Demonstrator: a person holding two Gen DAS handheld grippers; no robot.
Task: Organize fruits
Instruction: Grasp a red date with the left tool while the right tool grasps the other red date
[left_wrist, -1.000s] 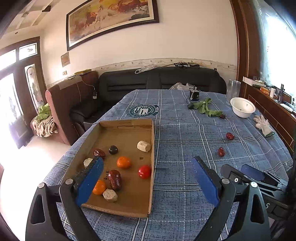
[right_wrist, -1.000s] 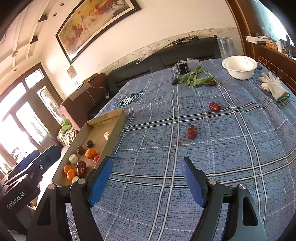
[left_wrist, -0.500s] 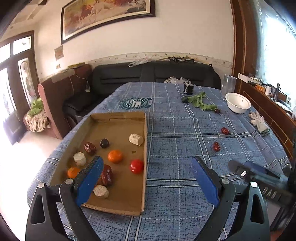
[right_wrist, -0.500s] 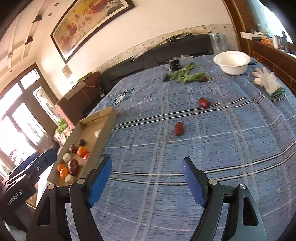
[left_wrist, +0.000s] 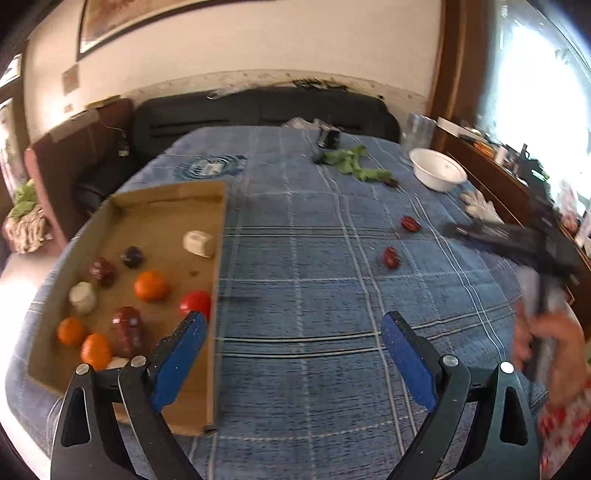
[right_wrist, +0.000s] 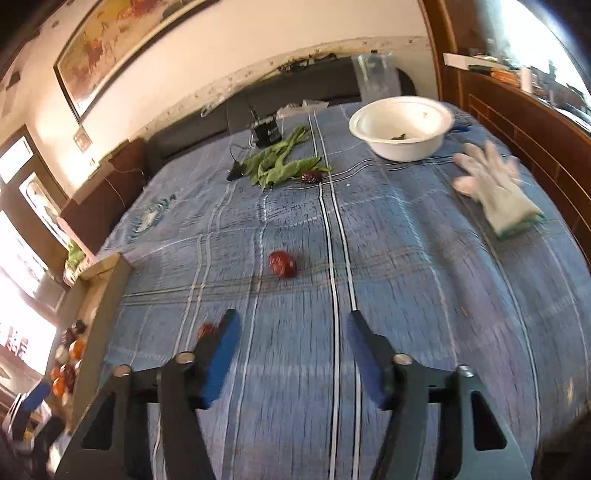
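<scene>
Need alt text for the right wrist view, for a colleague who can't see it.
The right gripper, empty and with jaws just narrowed, hovers over a blue plaid tablecloth near two red dates. Beyond lie green leaves, a white bowl and a white glove; a cardboard tray sits left.

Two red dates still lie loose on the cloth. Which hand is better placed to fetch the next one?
The right. Its tongs, open and empty, jaws just narrowed, point at the dates, one just ahead. The left tongs hover by the cardboard tray, farther away.
</scene>
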